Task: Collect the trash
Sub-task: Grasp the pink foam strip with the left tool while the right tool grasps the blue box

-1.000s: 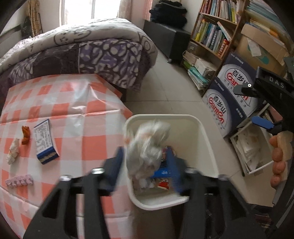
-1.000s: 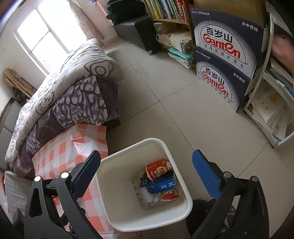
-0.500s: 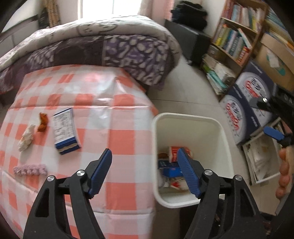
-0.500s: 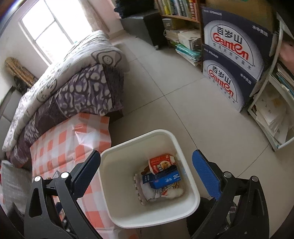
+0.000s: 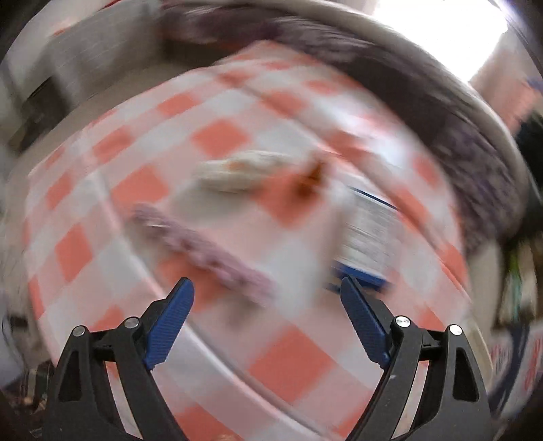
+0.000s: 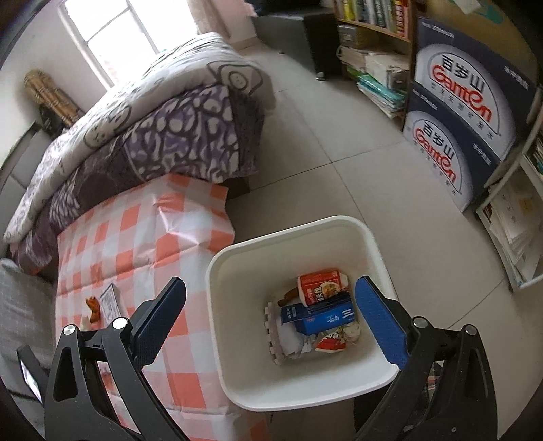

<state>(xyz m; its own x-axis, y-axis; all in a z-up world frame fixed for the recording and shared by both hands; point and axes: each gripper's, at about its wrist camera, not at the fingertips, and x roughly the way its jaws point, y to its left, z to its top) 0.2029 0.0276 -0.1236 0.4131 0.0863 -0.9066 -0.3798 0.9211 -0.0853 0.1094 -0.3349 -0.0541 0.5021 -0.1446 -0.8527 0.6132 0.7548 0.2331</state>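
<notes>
My left gripper [image 5: 266,288] hangs over the orange-checked table [image 5: 288,356], jaws opening, nothing between them; the view is blurred. Just beyond its tips lies a long purple wrapper [image 5: 203,251]. Further off are a pale crumpled scrap [image 5: 237,169], an orange-brown scrap [image 5: 310,183] and a blue-and-white carton [image 5: 366,241]. My right gripper [image 6: 269,293] stands open and empty above the white bin [image 6: 373,244], which holds a red carton [image 6: 320,288], a blue box [image 6: 320,317] and crumpled paper. The carton [image 6: 110,300] and the orange scrap [image 6: 93,307] also show on the table [image 6: 135,244] there.
A bed with a purple and grey quilt [image 6: 163,129] borders the table's far side. Two stacked dark-blue cardboard boxes [image 6: 465,112] and bookshelves [image 6: 373,30] stand at the right, a white shelf of papers [image 6: 512,220] beside them. Tiled floor [image 6: 339,163] lies between.
The left gripper let a crumpled white wrapper go over the bin, opened wider, then swung and rolled over to the table. The right gripper drifted slightly, still above the bin.
</notes>
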